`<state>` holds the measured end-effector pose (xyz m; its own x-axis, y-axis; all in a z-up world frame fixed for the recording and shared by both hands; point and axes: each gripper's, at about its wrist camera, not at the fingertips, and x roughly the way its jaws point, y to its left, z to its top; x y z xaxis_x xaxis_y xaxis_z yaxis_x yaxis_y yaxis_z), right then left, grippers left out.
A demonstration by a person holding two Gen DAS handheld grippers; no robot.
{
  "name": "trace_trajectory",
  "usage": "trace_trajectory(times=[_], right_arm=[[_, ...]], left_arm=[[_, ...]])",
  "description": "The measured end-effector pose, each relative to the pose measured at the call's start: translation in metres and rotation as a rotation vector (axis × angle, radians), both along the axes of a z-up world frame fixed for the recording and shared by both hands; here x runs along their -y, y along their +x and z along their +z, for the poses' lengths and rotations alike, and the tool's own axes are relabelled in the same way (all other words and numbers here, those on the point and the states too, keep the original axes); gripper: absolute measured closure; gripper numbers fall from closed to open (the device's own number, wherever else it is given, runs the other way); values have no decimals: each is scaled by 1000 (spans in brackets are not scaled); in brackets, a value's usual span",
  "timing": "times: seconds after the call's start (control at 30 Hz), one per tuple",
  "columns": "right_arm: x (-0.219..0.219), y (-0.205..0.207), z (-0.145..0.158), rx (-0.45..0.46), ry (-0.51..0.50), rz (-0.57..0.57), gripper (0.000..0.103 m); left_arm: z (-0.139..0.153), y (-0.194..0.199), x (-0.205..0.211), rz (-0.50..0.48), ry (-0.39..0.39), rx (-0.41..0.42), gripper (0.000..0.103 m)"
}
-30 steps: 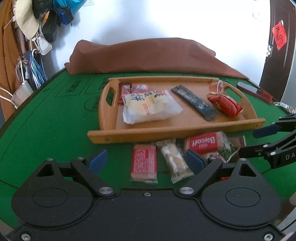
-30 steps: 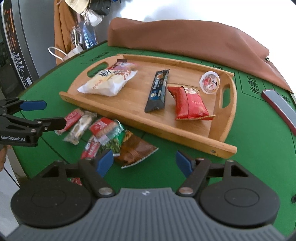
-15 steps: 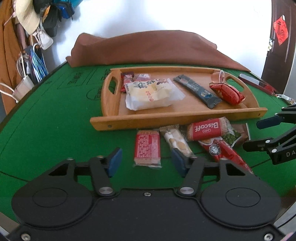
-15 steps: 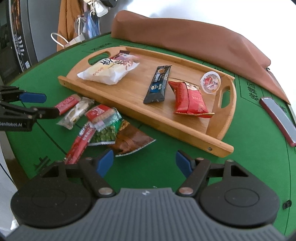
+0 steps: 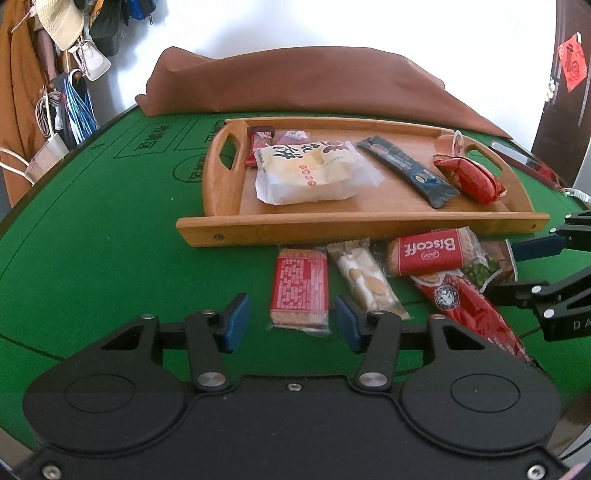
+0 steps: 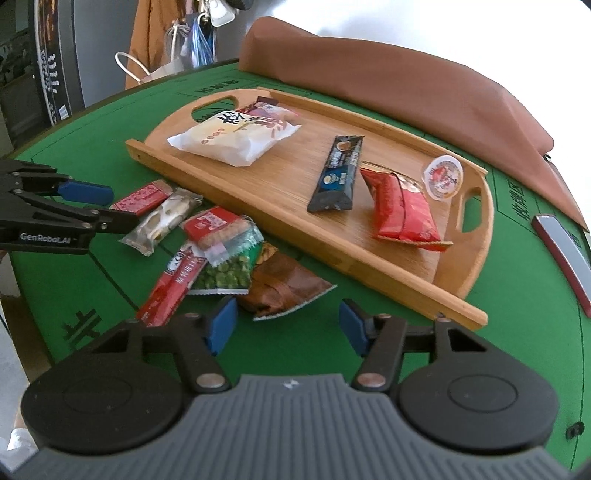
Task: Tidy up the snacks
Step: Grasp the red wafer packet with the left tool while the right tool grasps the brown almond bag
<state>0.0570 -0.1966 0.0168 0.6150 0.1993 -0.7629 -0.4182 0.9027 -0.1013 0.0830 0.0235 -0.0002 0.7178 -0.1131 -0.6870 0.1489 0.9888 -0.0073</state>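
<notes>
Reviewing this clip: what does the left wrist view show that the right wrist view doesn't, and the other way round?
Only the left wrist view shows the red paper sign on the dark door at far right, and the cream hat hanging at upper left.

Only the right wrist view shows the brown packet whole, the black printed panel at far left, and the green pea bag clearly.

Both show the wooden tray, the white bread pack, the Biscoff pack and the brown cloth. Each also shows the other gripper, jaws apart.
</notes>
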Motion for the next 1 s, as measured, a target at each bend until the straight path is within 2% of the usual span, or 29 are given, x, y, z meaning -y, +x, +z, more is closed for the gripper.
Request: trace_trajectory(times=[0.5,0.53,0.6,0.7,0.83,0.9,1.0], right_arm=[[-6,9,-1,-15,28,9,31],[-6,9,-1,-15,31,10,35],[-7,7,-1,-26,54,22,56],[-10,0,1,-23,57,39,68],[-9,-7,2,-42,83,60,68],[-7,-10,3,-41,80,51,56],[-1,-11,4,-5,44,13,53]], left_arm=[[-2,8,6,-11,-1,11,53],[-2,8,6,-12,-1,12,57],[-2,8,7,-15,4,17,70],[-2,7,9,-13,11,20,70],[-2,6,8,-16,10,24,70],[-2,6,8,-16,9,22,70],[-2,6,8,-18,9,25,70]])
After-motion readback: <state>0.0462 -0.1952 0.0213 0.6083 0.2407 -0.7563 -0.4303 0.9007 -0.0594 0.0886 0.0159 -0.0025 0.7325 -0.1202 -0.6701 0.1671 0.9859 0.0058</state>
